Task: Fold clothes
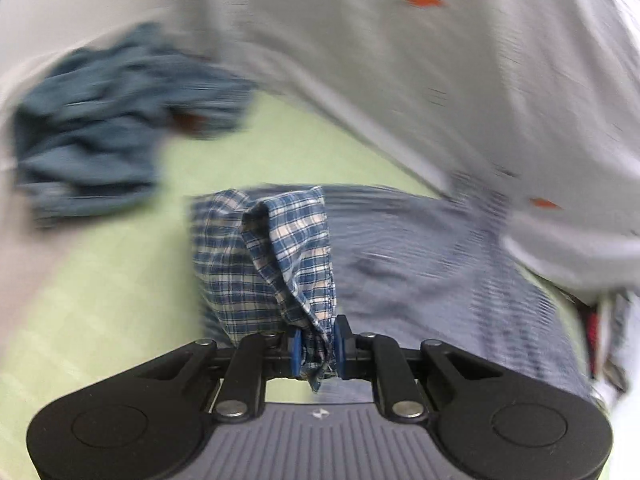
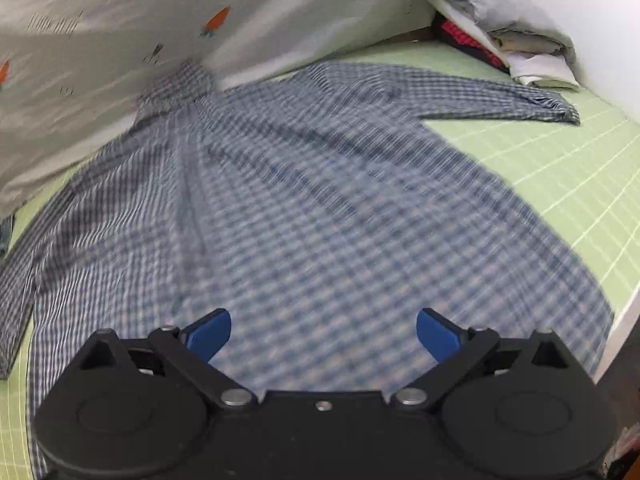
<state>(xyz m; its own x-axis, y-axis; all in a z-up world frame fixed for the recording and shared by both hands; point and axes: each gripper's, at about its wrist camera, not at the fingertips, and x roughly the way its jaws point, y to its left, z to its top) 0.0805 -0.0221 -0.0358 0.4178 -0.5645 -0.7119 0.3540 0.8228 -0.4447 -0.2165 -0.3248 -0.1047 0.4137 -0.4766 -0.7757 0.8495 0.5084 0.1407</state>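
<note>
Left tongs (image 1: 316, 354) clamp the plaid shirt's (image 2: 304, 208) bunched edge; right tongs (image 2: 323, 334) gape empty above its body, collar far ahead.

Checked shirt (image 2: 300, 200) spread flat on quilted mat (image 2: 560, 168), collar at far end touching printed bedding (image 2: 100, 60) behind it. One sleeve stretches right toward pile of folded laundry (image 2: 500, 28) in far right corner. Left wrist view: shirt fold (image 1: 280, 256) pinched between left gripper (image 1: 318, 354) pads, raised off mat; crumpled denim garment (image 1: 112, 128) lies far left, apart from shirt. Right gripper (image 2: 324, 336) above shirt hem.
</note>
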